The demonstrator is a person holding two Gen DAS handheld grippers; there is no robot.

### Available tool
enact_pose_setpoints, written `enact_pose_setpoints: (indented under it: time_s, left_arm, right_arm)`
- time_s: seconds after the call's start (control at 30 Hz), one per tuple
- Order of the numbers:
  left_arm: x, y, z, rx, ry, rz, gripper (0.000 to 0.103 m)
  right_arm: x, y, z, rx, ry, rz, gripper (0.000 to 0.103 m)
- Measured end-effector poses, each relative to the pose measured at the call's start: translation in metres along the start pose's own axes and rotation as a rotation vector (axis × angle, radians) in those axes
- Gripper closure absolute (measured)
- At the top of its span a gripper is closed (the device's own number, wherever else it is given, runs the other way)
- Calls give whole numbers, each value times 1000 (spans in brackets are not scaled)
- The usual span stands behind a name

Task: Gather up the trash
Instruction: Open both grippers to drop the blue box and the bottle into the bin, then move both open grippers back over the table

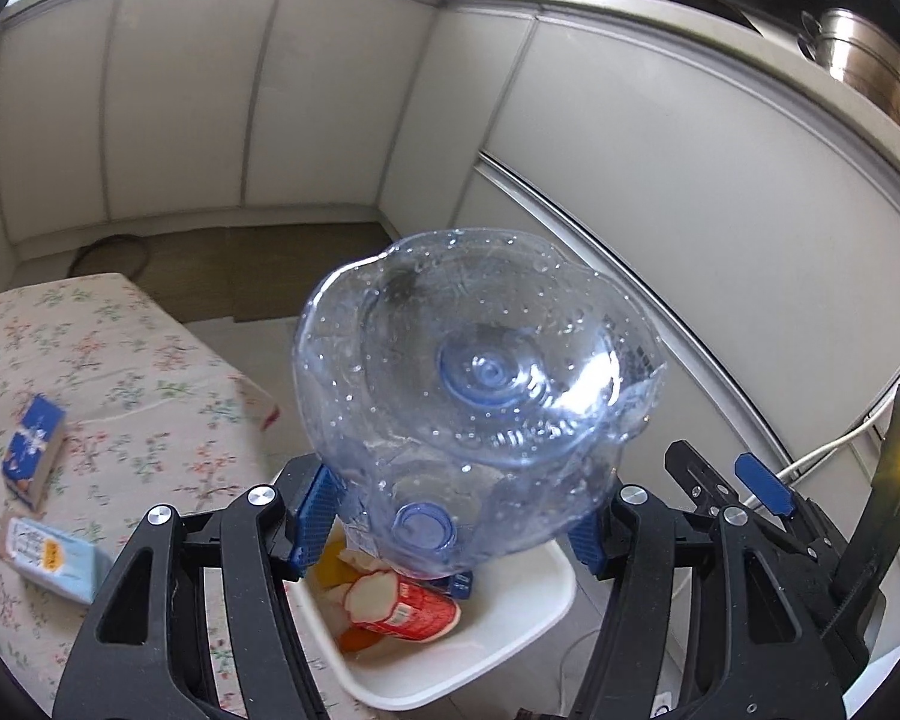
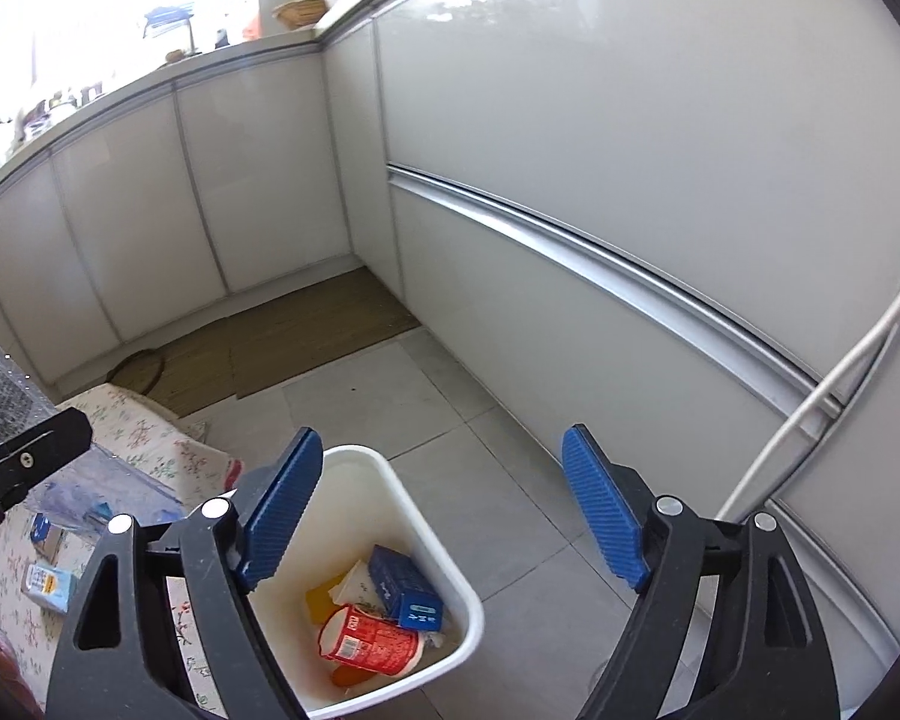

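Note:
My left gripper [image 1: 456, 516] is shut on a clear blue plastic bottle [image 1: 474, 396], base toward the camera, held above a white trash bin [image 1: 510, 618]. The bin holds a red cup [image 1: 408, 603], orange scraps and a blue carton [image 2: 405, 594]. My right gripper [image 2: 444, 510] is open and empty, above the bin [image 2: 432, 552]. Part of the bottle [image 2: 90, 480] and the left gripper show at the left edge of the right wrist view. On the floral tablecloth lie a blue box [image 1: 33, 450] and a light blue carton [image 1: 54, 558].
The table with the floral cloth [image 1: 120, 372] stands left of the bin. White cabinet fronts [image 2: 630, 150] run along the back and right. A brown mat [image 2: 288, 336] lies in the corner on the tiled floor. A white cable [image 2: 840, 384] hangs at right.

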State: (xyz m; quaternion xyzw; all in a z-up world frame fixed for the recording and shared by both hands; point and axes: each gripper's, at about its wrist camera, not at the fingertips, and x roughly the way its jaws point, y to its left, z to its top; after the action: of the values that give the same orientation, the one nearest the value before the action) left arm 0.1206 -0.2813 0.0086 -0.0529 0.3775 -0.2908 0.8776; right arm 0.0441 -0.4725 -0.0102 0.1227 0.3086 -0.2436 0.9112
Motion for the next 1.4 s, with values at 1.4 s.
enact_pose_setpoints:
  time_s: [1.4]
  left_arm:
    - [15,88,-12,-245,155,251,8]
  right_arm:
    - [-2,55,-6,-99,-41,0,7]
